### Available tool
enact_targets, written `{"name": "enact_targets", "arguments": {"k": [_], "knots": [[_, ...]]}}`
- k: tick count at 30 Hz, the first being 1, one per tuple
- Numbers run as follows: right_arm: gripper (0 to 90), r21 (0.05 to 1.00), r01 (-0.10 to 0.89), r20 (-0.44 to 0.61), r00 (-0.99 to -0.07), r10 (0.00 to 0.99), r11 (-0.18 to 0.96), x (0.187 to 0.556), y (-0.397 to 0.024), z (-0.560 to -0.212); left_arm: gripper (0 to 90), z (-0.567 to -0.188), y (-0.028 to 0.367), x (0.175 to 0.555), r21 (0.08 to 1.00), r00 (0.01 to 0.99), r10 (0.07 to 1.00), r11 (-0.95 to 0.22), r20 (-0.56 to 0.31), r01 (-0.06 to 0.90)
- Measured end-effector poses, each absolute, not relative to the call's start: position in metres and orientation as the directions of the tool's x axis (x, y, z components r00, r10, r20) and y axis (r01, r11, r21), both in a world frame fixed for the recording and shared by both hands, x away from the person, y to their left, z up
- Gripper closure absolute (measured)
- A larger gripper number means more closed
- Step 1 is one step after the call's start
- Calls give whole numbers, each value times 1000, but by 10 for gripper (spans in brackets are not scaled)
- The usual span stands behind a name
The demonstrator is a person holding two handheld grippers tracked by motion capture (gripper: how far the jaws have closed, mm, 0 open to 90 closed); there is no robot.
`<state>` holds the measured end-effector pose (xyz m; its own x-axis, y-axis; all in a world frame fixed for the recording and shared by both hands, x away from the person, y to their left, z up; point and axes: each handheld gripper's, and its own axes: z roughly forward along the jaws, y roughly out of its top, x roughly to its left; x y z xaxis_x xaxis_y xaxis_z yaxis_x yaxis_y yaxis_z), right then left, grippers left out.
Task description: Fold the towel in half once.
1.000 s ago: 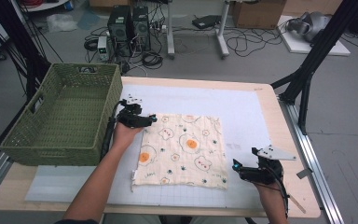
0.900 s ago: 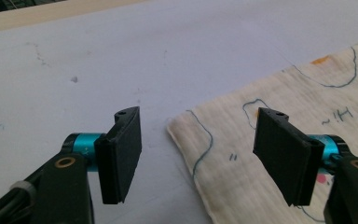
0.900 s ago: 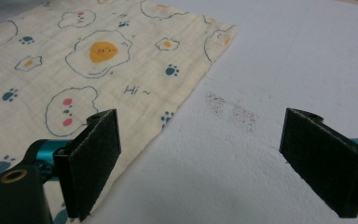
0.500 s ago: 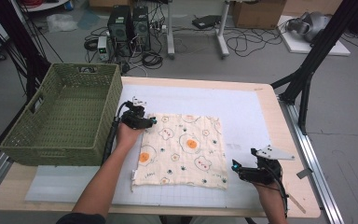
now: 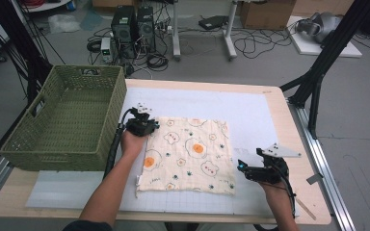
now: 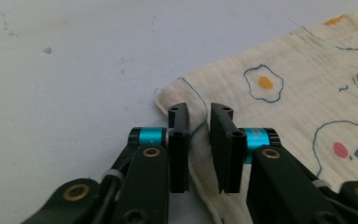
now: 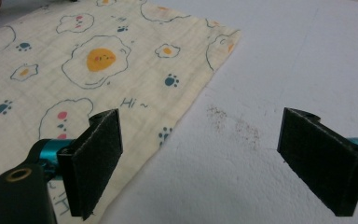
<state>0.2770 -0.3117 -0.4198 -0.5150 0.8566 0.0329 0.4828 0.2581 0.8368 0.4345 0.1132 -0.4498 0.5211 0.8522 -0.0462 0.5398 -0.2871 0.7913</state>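
Between the left claw's (image 6: 199, 140) jaws sits a raised fold of the cloth's (image 5: 188, 156) corner; jaws have just been closing, now narrow, pinching that corner w/ a thin gap still visible btwn pads in the left gripper view. Cloth is cream, printed w/ fried eggs & paw marks, lying flat on the white mat (image 5: 250, 110) of the table (image 5: 279, 96); rest of it spreads to the right of & back from that claw in its own view. In high view the left claw (image 5: 142, 126) is at the cloth's far left corner, hand behind it.

Right claw (image 7: 214, 163) is wide open, gripping nothing: one pad hangs over the cloth's edge, the other over bare mat, cloth edge running btwn them. In high view it (image 5: 250, 171) sits just off the cloth's near right corner.

Green basket (image 5: 67, 120) stands just left of the left claw, well apart from the right one.
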Motion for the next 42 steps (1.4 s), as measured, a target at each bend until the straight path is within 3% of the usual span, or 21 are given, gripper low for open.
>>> {"name": "enact_targets", "arguments": {"k": [4,21,27,29,34,38,40,42], "knots": [[128,834,489,41,-518,854,256,293,-309,-416,845,-450,112,434,790,525,850,-290,-46,540],[134,762,566,32,-519,854,316,379,-281,-423,857,-449,115,433,789,539,838,-276,-82,549],[236,728,599,22,-506,862,333,406,-269,-429,856,-449,114,433,789,536,840,-270,-87,552],[320,732,595,20,-504,863,331,412,-265,-431,857,-449,115,433,788,536,839,-268,-91,554],[418,704,630,30,-488,872,328,421,-257,-443,856,-448,116,432,783,538,837,-266,-102,562],[606,708,620,16,-494,869,339,419,-252,-443,856,-448,118,432,779,547,831,-278,-98,562],[745,709,606,15,-523,852,360,418,-249,-442,858,-448,119,432,778,543,833,-273,-103,567],[808,707,606,28,-540,841,365,418,-248,-442,859,-448,118,433,776,538,837,-269,-105,571]]}}
